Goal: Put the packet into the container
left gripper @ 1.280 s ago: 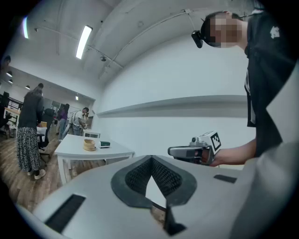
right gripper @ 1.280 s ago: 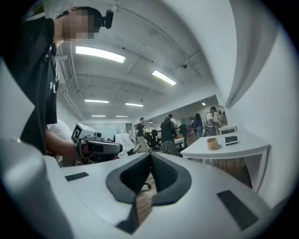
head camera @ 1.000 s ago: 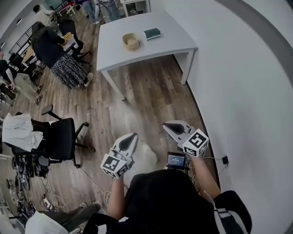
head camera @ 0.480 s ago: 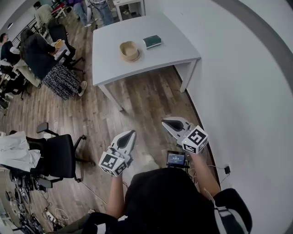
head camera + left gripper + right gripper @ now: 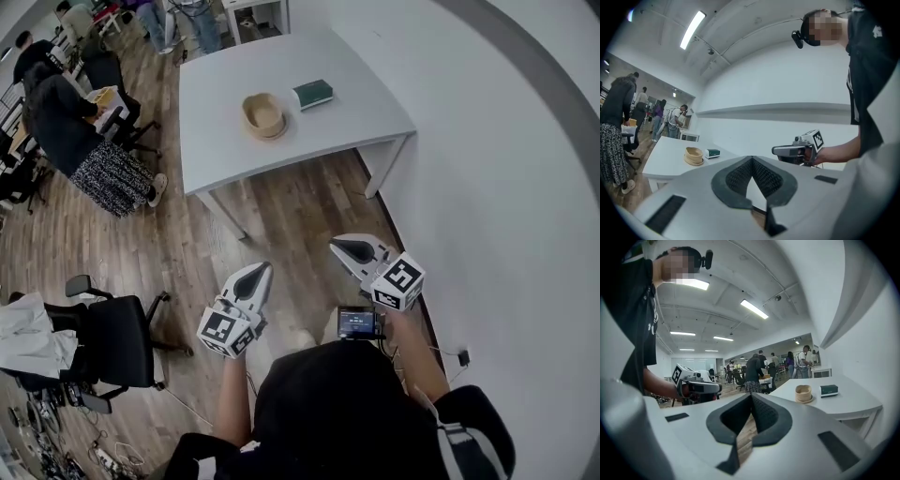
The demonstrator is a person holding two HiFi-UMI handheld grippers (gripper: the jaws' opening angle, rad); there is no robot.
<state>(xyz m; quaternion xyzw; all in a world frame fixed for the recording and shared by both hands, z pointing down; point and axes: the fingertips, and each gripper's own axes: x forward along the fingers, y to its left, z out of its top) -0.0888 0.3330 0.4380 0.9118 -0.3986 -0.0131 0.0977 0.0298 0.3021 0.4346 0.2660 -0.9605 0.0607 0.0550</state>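
Two pairs of fingers (image 5: 738, 177): clenched tip to tip, nothing grasped
Left gripper (image 5: 262, 267): over the wooden floor (image 5: 281, 202), well apart from the counter (image 5: 361, 108)
Right gripper (image 5: 336, 246): alongside, nearer the wall (image 5: 487, 187)
Packet (image 5: 313, 94): dark green, flat on the counter, just beside the container
Container (image 5: 263, 114): round tan bowl on the counter

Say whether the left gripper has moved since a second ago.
Yes. The left gripper has come nearer the white table; the strip of floor between them is narrower.

One container (image 5: 263, 115), apparently one packet (image 5: 313, 94)
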